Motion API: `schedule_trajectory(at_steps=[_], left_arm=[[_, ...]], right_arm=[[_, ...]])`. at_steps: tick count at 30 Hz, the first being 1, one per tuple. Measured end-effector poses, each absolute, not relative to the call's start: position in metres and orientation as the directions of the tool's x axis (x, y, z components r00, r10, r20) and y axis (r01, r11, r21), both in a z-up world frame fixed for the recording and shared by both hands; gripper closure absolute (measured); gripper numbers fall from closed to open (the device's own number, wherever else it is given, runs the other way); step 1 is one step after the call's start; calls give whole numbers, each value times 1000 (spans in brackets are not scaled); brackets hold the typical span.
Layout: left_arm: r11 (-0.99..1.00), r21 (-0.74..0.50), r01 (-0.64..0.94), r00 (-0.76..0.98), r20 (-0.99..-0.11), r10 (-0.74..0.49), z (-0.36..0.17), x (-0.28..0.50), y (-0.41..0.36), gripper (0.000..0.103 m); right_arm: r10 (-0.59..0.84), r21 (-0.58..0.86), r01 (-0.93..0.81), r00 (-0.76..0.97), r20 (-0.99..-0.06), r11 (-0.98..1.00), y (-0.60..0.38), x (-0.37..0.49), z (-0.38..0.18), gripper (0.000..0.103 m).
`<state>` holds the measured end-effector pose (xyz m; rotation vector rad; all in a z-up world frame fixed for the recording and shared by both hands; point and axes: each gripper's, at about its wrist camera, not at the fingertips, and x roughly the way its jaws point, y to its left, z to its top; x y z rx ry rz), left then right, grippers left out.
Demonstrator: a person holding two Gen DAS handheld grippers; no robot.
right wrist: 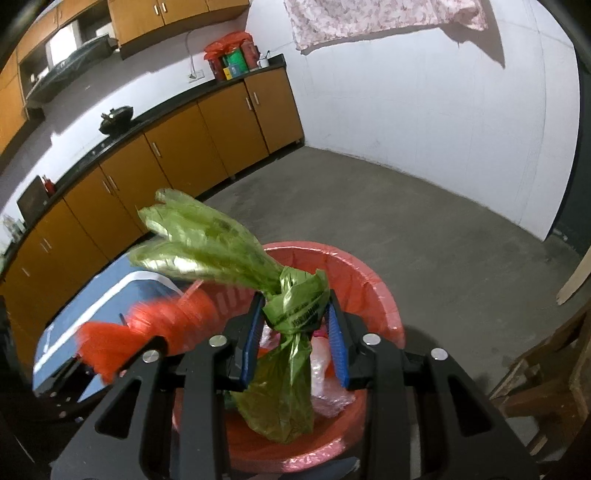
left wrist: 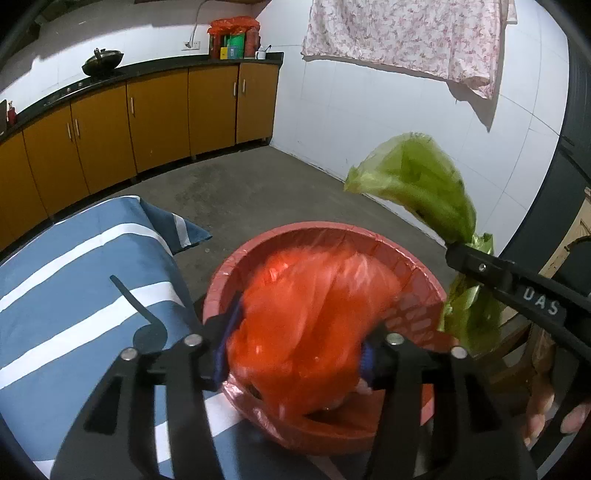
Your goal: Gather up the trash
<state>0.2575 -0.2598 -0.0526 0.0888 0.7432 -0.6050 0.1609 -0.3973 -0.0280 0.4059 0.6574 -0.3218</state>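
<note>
A red basin-like bin (left wrist: pixel 332 227) lined with thin red plastic sits right under both grippers, beside a table. My left gripper (left wrist: pixel 299 332) has a bulky, motion-blurred red plastic bag (left wrist: pixel 306 306) filling the wide gap between its blue pads and touching both, just over the bin's mouth. From the right, my right gripper (left wrist: pixel 458 254) holds a knotted green plastic bag (left wrist: pixel 424 177). In the right wrist view the right gripper (right wrist: pixel 295 306) has the green bag's knot between its pads; the bag body (right wrist: pixel 284 398) hangs into the bin (right wrist: pixel 369 273). The red bag (right wrist: pixel 147 325) shows blurred at left.
A blue cloth with white stripes (left wrist: pixel 74 277) covers the table left of the bin. Orange cabinets (left wrist: pixel 159 118) with a dark counter run along the far wall. A floral cloth (left wrist: pixel 406 33) hangs on the white wall. Wooden furniture (right wrist: pixel 535 387) stands at the right. Bare concrete floor lies beyond.
</note>
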Motion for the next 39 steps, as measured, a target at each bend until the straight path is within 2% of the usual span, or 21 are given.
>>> schedule_trajectory(at_steps=[2,5,8,10,12,14,19,24,27,39], left_arm=[[827,-134,546,573,-660,-486,-54,257,-260,43],[829,-136,543,572,-663,-483,-56,256,-259,39],[838,-134,529,578,-666,-472,-57,254,-252,35],[848,-125,515,594,-660,-459,-56,250,-243,28],[859,-111,500,618,-649,-444,-52,246,-234,21],[873,-98,477,653,-626,-427,-45,237,-218,14],[896,-62,439,737,-547,-398,-19,204,-183,4],[920,-26,391,809,-467,-357,5,163,-147,4],[931,-48,363,823,-453,-344,13,142,-125,4],[979,16,201,915,-361,-182,27,51,-54,4]], right_arm=[[-154,277,413,753,-640,867,-400,157,-29,52],[-153,287,418,754,-638,862,-402,151,-29,51],[-166,286,423,760,-628,860,-402,144,-25,44],[-197,268,432,769,-609,861,-399,136,-20,34],[-240,240,445,778,-580,863,-395,128,-13,12],[-277,219,452,792,-544,864,-389,115,-7,6],[-323,148,441,812,-486,885,-366,90,8,3],[-392,59,455,820,-418,889,-340,59,20,2],[-380,61,438,835,-398,897,-325,39,21,2],[-388,3,423,833,-394,906,-276,-7,19,2]])
